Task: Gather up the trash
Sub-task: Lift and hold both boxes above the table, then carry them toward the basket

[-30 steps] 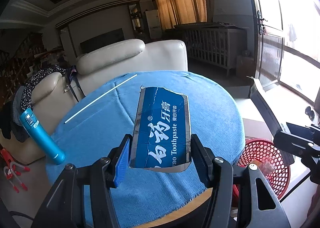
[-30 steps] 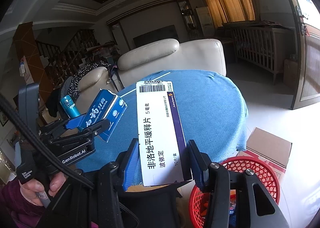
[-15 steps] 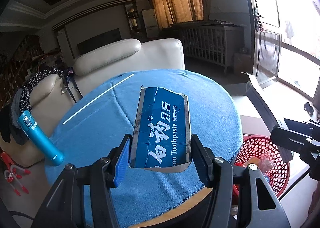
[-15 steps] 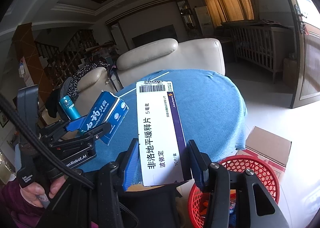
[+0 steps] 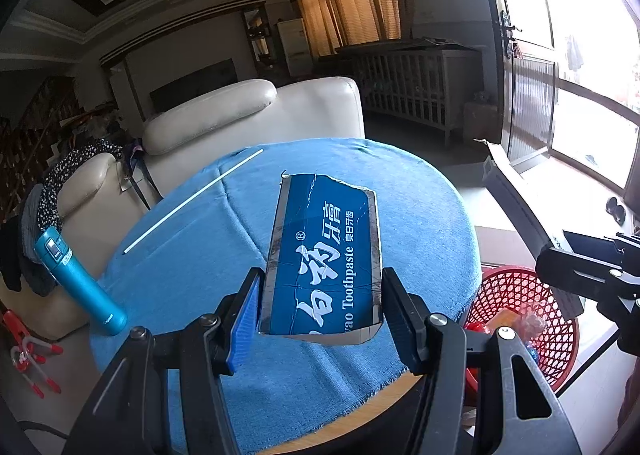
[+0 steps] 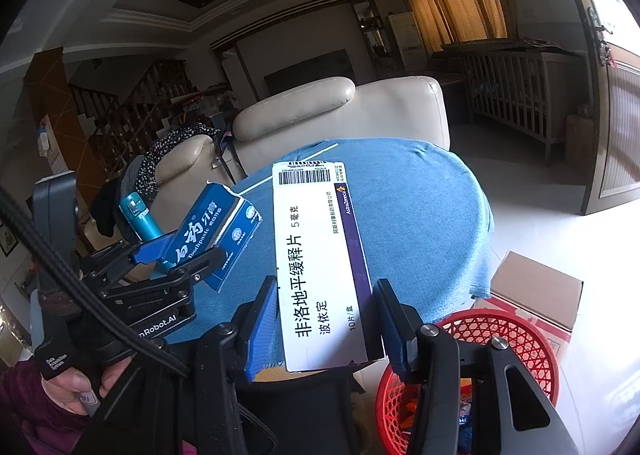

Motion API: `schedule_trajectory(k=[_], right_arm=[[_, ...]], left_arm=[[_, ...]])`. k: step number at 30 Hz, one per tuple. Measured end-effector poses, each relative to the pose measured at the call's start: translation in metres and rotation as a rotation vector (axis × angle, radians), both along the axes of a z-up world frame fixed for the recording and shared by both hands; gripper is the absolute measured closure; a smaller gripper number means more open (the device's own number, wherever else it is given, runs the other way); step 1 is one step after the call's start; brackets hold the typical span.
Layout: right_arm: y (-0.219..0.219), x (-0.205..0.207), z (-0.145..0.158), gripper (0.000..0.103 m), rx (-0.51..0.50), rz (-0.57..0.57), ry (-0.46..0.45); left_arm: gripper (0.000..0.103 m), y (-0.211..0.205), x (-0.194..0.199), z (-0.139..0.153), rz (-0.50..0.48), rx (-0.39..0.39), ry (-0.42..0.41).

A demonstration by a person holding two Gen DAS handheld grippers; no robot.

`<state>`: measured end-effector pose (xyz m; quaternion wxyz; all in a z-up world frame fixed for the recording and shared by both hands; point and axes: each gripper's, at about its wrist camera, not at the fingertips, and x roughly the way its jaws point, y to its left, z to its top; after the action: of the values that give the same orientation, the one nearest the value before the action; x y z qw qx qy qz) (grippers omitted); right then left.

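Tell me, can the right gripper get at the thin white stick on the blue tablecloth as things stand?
Probably not yet. The right gripper is shut on the white medicine box, so its jaws are full. The thin white stick lies bare on the far side of the blue tablecloth, nothing covering it.

Both claws are black, angular frames with round silver screws and ribbed blue pads. The left claw carries white "nRobot.AI" lettering and a black cable; the person's sleeve is maroon.
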<state>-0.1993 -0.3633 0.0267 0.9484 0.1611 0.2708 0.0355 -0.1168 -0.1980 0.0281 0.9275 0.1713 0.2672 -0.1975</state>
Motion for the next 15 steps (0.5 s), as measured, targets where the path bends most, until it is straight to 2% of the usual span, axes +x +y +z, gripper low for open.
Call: schedule_trajectory(k=[15], right_arm=[[-0.0011, -0.0025, 0.0006, 0.052, 0.001, -0.011, -0.006]], left_arm=[[0.043, -0.0012, -0.0038, 0.0004, -0.016, 0.010, -0.005]])
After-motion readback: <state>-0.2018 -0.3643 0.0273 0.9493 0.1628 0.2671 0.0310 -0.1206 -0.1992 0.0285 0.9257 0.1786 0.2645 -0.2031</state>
